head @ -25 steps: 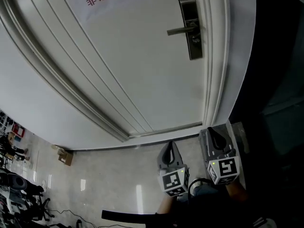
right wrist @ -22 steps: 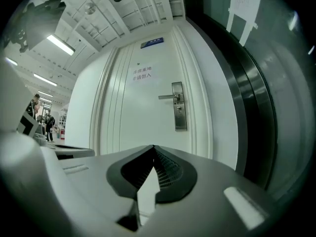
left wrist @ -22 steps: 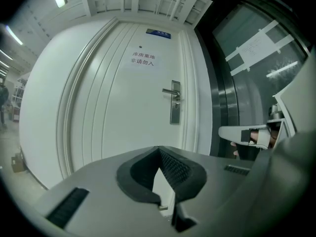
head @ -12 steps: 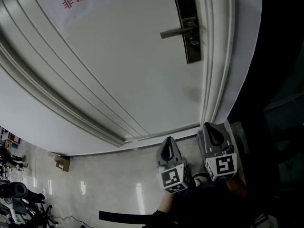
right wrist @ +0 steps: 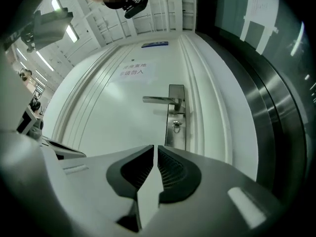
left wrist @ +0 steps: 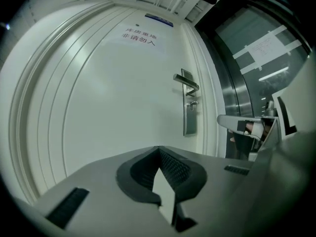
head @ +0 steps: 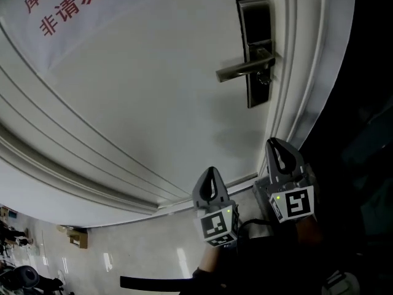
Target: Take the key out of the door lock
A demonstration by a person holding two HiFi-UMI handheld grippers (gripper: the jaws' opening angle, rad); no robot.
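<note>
- Left gripper [head: 210, 176] has its jaws pressed together on nothing; it is held low in front of the door [head: 153, 103], tip toward it.
- Right gripper [head: 278, 147] is the same, with its jaws closed to a hairline slit and nothing between them. It is just beside the left one and nearer the door's right edge.
- Both are well apart from the key [head: 264, 77].
- That key sits in the lock plate [head: 253, 23], just under the root of the handle [head: 242, 70], near the door's right edge.
- Its long axis runs straight out of the door face, outer end toward the grippers' side. In the left gripper view it shows as a short stub jutting from the plate.
- Its blade is hidden inside the lock.
- A small loop seems to hang from it in the right gripper view, but it is too small to be sure.
- The handle lies level, pointing from the plate toward the door's middle.
- A sign [head: 67, 5] with red print is cut off by the head view's top edge.
</note>
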